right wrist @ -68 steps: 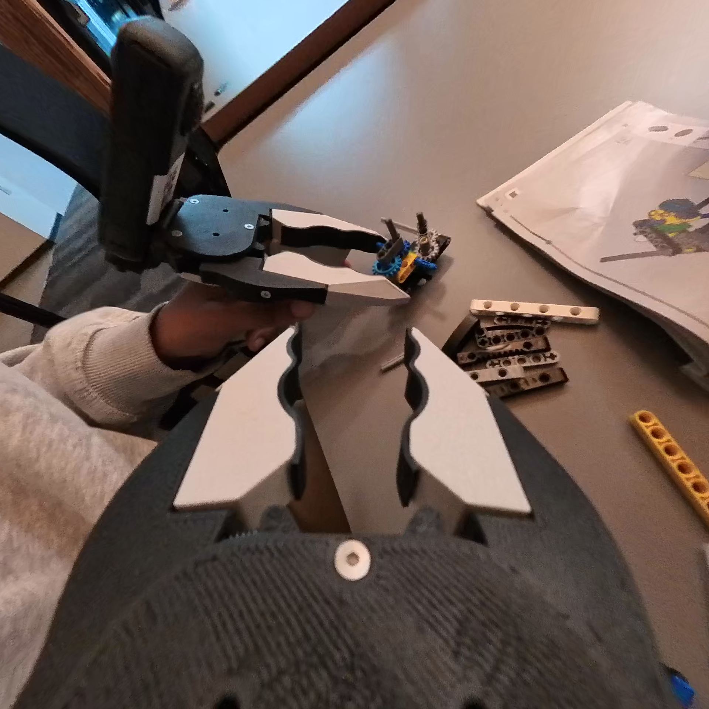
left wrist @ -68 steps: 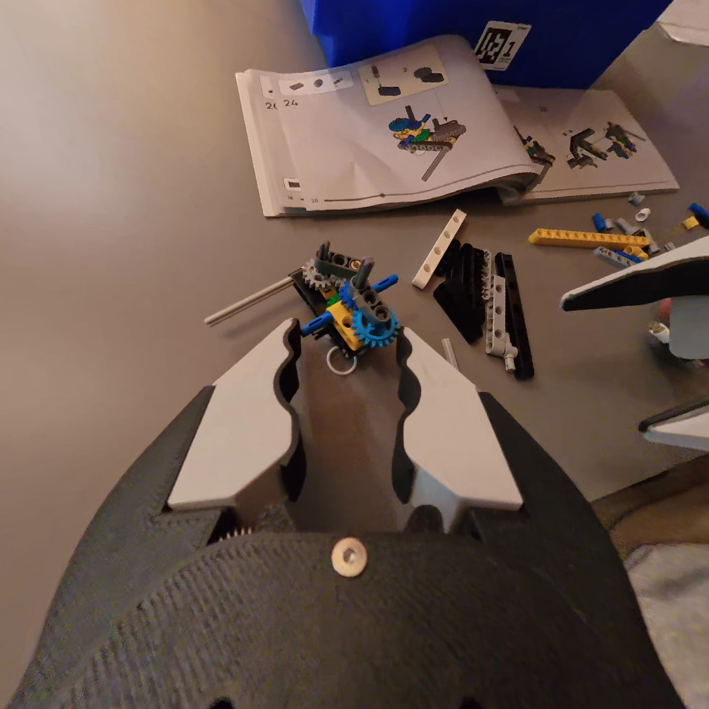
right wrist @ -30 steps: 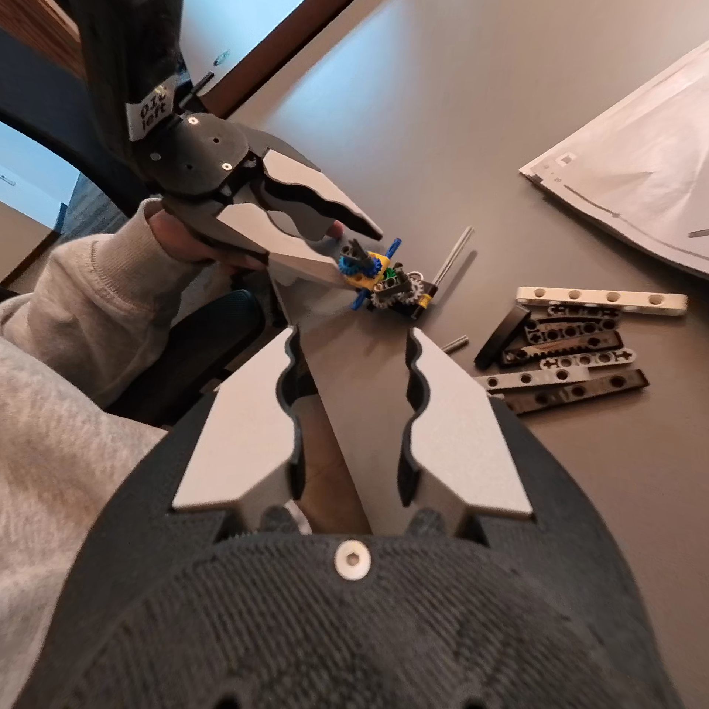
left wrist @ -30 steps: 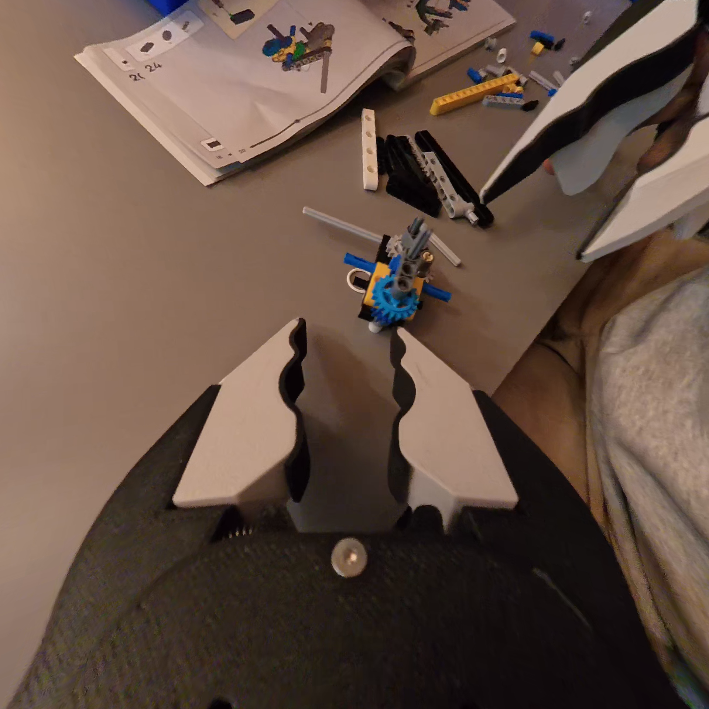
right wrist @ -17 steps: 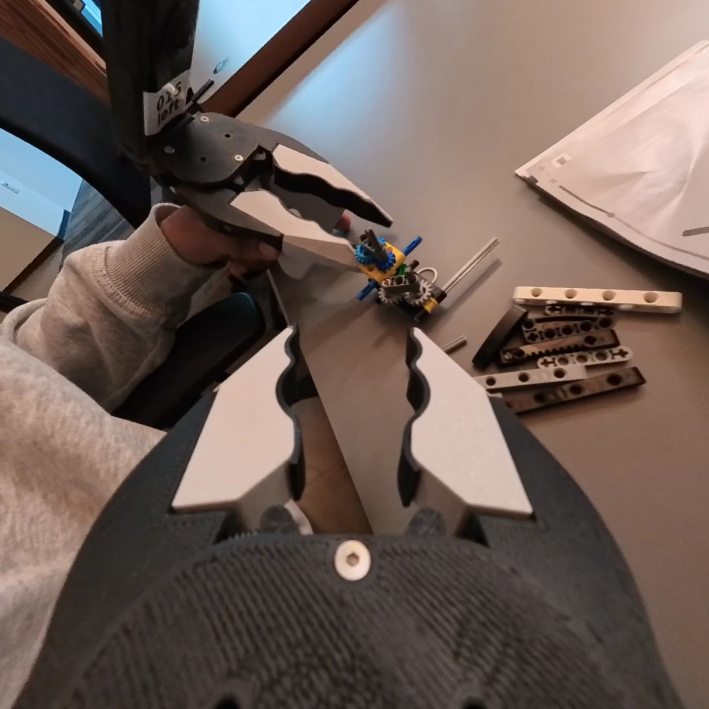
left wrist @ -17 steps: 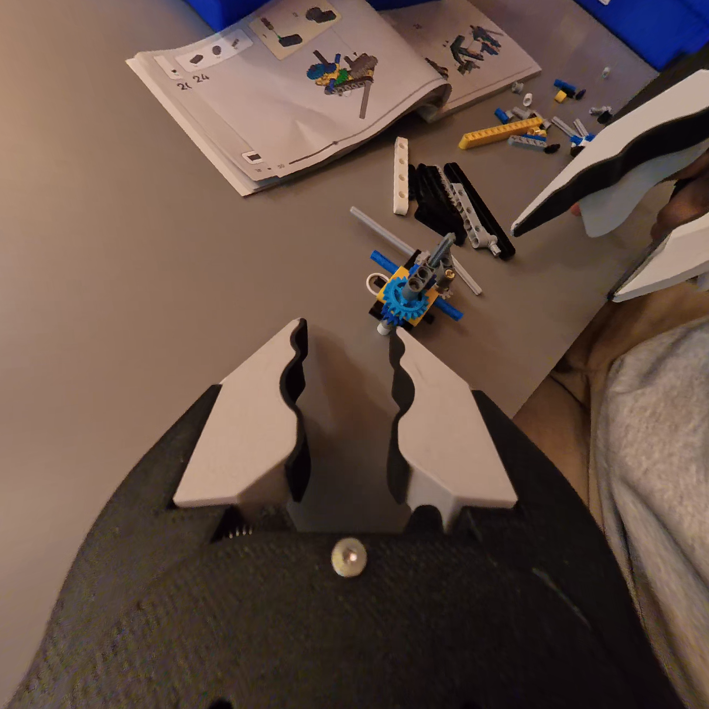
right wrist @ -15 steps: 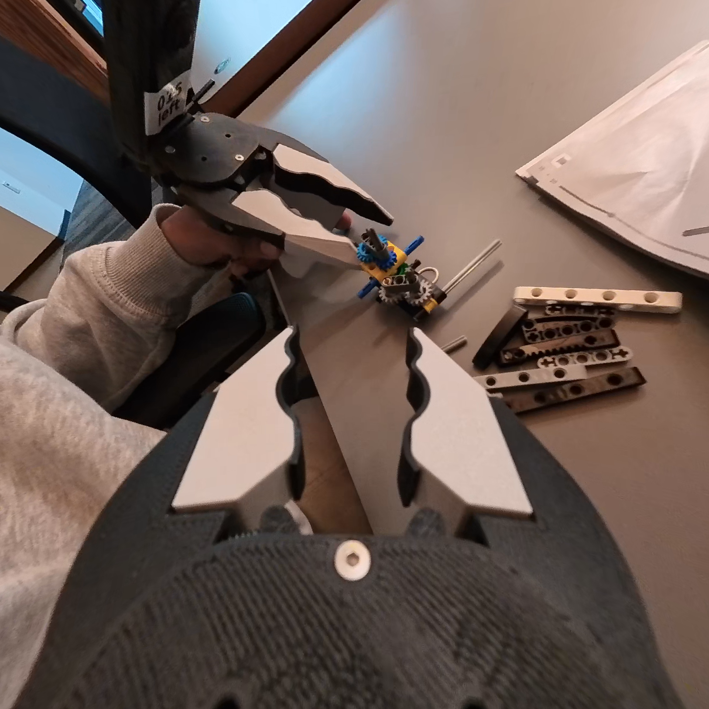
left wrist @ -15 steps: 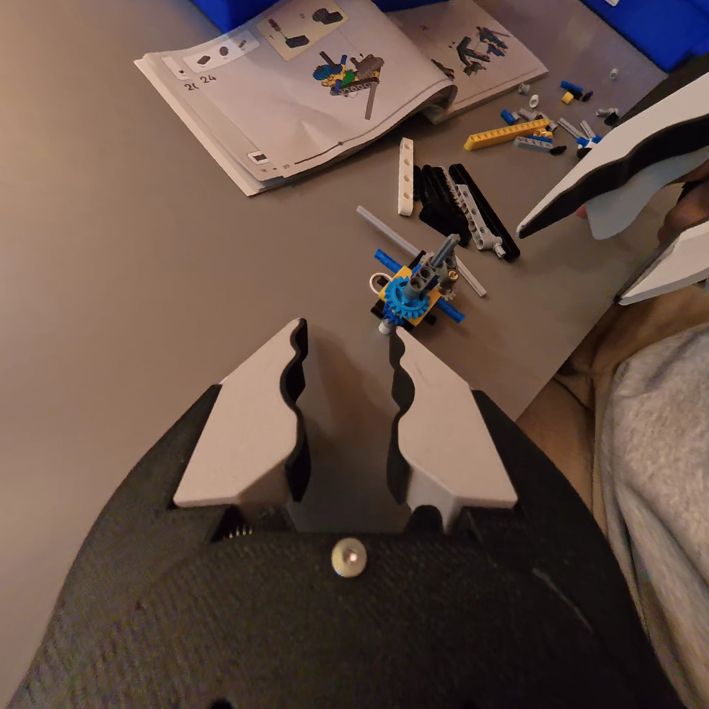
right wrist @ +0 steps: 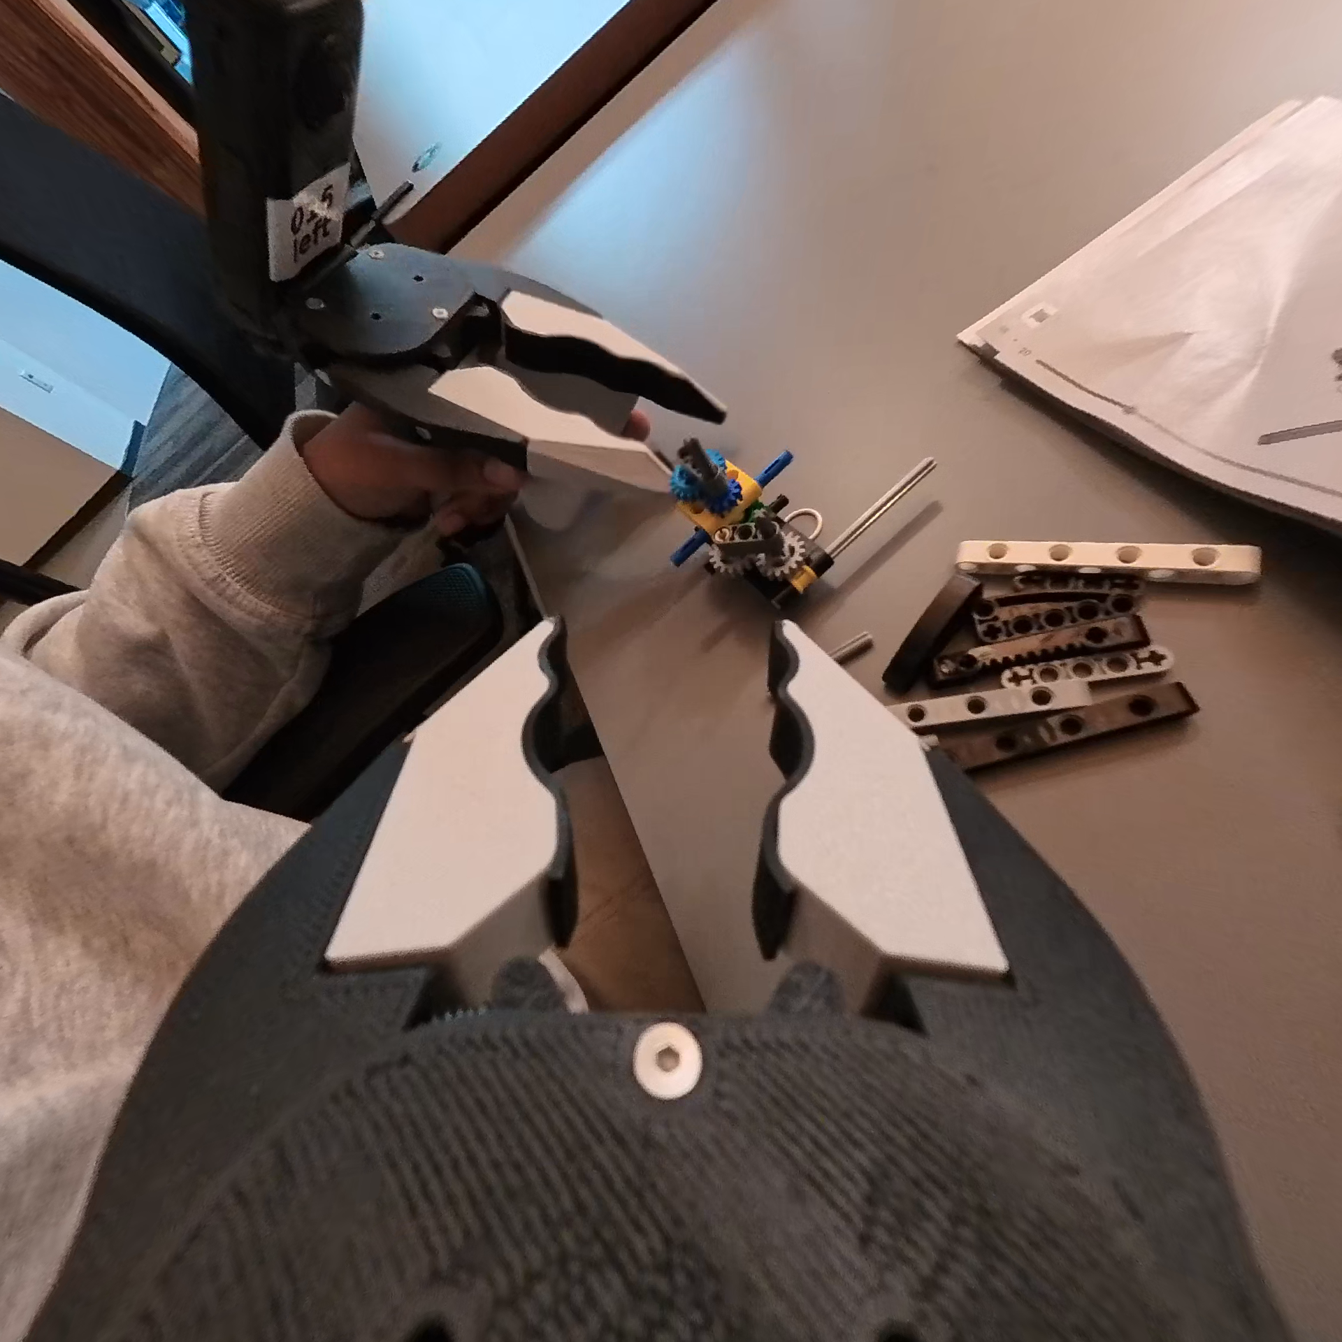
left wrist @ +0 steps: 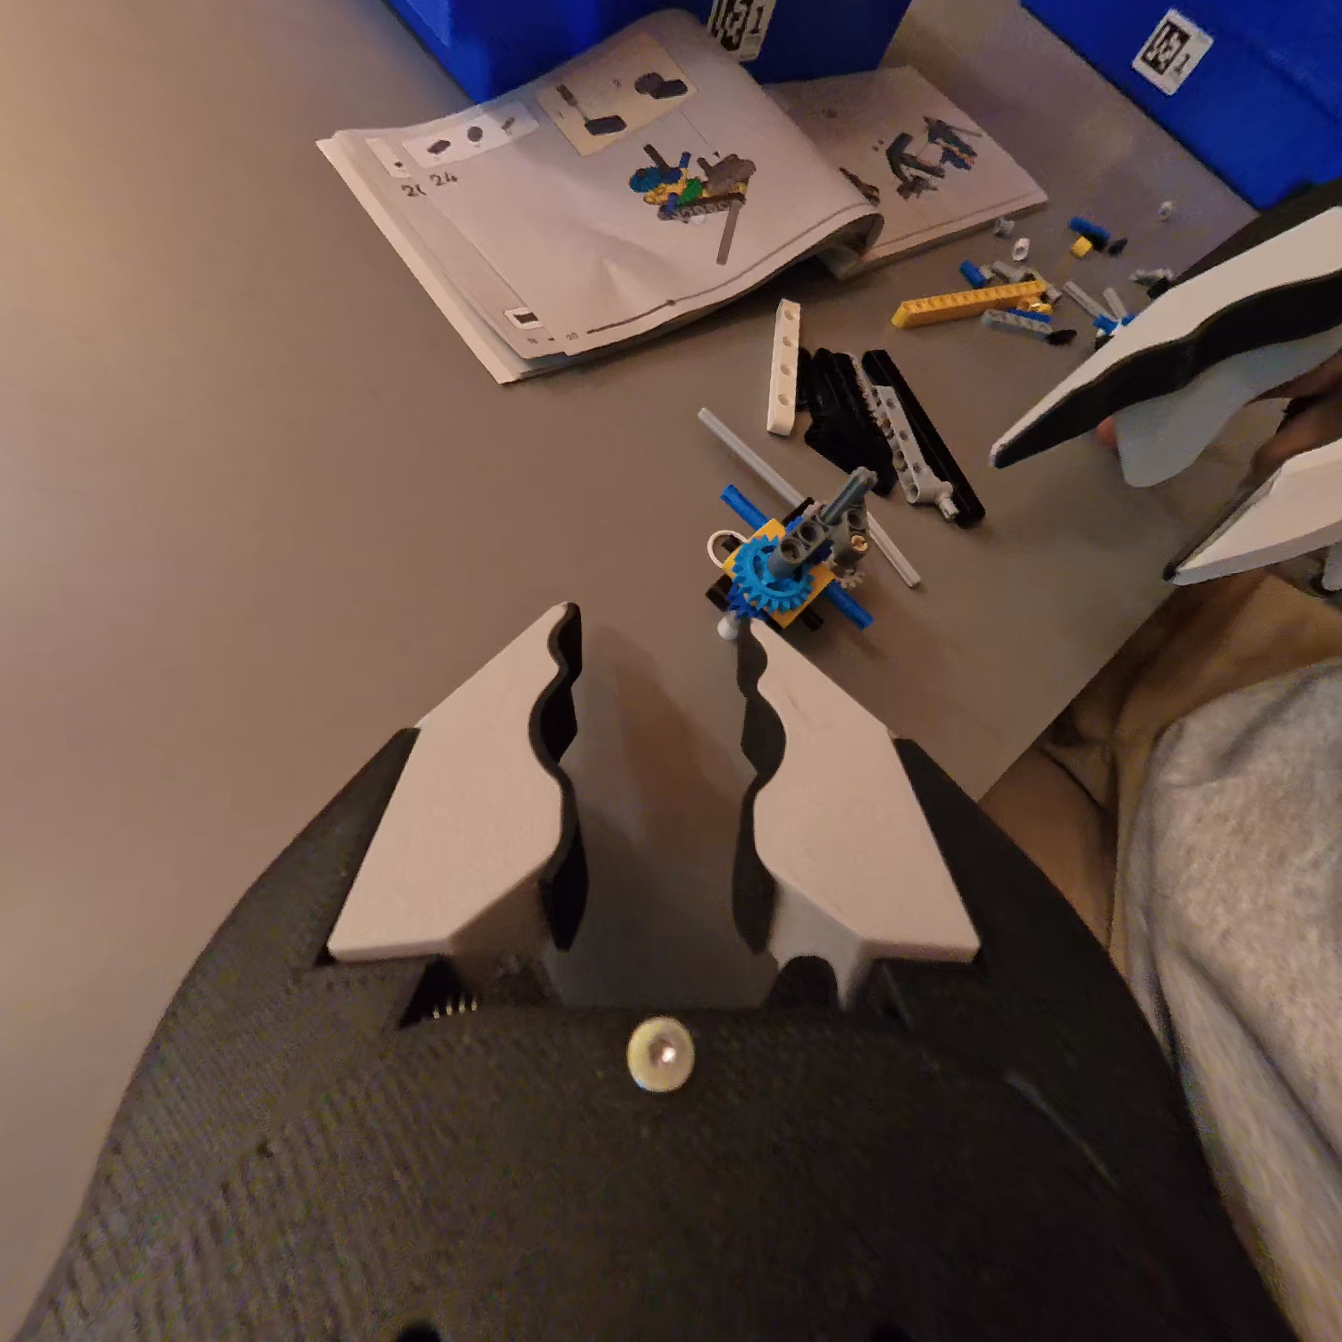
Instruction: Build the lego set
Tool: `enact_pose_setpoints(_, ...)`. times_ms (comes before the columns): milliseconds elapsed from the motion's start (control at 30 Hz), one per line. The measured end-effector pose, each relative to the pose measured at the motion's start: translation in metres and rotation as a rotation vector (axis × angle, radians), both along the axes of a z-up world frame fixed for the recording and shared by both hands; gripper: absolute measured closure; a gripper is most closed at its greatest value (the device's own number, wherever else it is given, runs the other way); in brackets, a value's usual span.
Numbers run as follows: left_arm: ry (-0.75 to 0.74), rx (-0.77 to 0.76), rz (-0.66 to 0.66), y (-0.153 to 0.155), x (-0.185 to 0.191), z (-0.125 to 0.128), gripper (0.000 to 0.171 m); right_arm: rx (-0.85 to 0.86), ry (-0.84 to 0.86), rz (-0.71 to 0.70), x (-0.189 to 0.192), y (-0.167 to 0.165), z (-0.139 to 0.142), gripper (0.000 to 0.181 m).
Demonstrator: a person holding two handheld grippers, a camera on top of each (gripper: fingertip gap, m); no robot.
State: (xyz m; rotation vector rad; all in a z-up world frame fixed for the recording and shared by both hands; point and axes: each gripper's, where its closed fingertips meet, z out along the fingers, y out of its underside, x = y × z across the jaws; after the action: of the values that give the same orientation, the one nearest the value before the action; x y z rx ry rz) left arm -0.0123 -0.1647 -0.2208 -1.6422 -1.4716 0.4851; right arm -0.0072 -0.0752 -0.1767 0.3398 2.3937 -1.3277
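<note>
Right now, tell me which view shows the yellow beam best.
The left wrist view: the yellow beam lies in full among small loose parts, right of the instruction booklet. The right wrist view does not show it at all.

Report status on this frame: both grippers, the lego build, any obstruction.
Left gripper open, empty, tips just short of the lego assembly. Right gripper open, empty, hanging back. Assembly on the table, ungripped. Loose beams off to one side, not blocking.

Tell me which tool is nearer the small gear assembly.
Left. The left tool has one fingertip right beside the gear assembly, apart; the right tool sits farther back, open.
</note>
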Motion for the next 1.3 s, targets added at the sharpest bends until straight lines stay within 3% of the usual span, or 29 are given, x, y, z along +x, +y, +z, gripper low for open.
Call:
enact_pose_setpoints(367,-0.035,-0.09,-0.023,0.007,-0.006,-0.009,0.131,-0.002,-0.005,0.0,0.0,0.001,-0.001,0.126)
enact_pose_setpoints(1300,-0.046,-0.098,0.04,0.004,0.003,-0.005,0.132,-0.017,-0.018,-0.013,-0.004,0.003,-0.002,0.126)
